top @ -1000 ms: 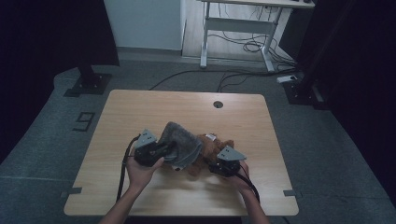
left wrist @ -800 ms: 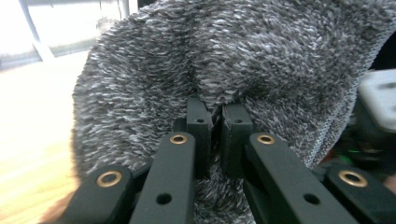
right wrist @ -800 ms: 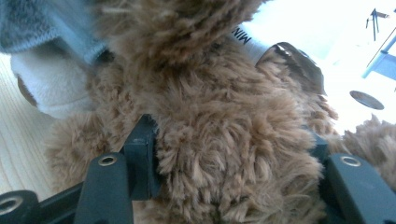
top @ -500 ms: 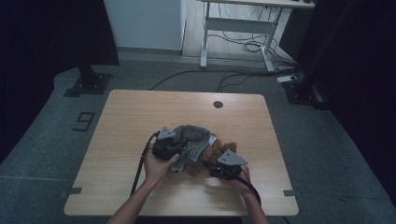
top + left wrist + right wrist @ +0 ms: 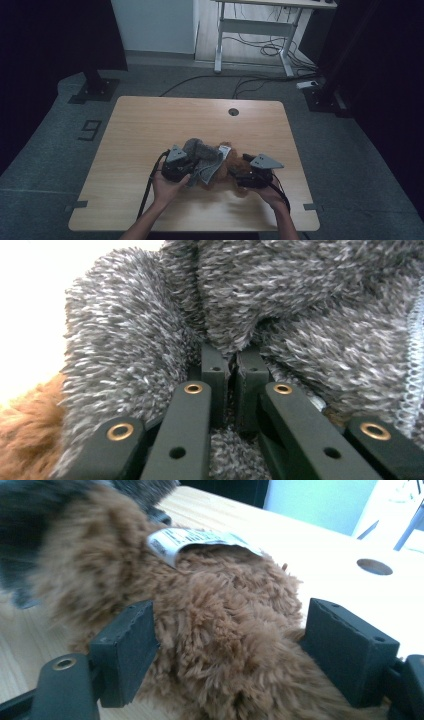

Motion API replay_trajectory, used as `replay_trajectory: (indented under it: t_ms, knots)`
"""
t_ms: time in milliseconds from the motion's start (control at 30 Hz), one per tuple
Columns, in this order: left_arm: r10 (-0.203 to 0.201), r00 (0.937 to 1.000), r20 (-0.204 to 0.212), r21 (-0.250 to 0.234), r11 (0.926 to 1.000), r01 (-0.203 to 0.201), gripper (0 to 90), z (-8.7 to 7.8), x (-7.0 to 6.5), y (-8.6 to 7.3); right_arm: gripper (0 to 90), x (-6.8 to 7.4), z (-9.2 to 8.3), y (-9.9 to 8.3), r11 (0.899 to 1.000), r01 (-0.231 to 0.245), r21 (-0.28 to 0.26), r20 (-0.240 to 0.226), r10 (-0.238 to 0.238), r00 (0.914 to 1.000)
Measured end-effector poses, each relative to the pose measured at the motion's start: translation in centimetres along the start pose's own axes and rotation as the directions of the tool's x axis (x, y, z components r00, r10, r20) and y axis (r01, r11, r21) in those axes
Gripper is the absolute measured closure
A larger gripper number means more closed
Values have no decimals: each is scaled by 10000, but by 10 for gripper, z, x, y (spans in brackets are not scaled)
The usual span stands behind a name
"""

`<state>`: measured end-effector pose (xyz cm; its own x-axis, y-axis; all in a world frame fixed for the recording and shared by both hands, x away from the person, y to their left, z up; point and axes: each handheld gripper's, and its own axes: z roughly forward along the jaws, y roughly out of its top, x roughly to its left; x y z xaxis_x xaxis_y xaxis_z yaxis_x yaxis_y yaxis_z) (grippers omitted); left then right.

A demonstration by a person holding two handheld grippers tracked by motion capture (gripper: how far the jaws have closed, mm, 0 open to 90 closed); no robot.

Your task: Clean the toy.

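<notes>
Dim overhead view, overexposed close-ups

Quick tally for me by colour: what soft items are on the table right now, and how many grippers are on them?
Grey fuzzy garment: 1
Brown plush toy: 1
White tag on the toy: 1
Grippers: 2, the left gripper shut on the garment, the right gripper open around the toy
Total: 5

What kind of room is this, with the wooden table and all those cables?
Probably a lab or recording studio, not a home: a bare wooden table stands on grey carpet between dark curtains, cables run across the floor, and an adjustable desk frame stands behind.
</notes>
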<state>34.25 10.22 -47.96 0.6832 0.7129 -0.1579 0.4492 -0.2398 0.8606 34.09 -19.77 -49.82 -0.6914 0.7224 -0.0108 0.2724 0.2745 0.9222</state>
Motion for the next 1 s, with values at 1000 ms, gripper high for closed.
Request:
replay_trajectory:
  t_ms: [1000]
  knots:
    - [-1091,9783,-1764,-3,9938,1108,849,-70,72,-22,527,2,7,-29,9930,1148,269,447,-1159,9922]
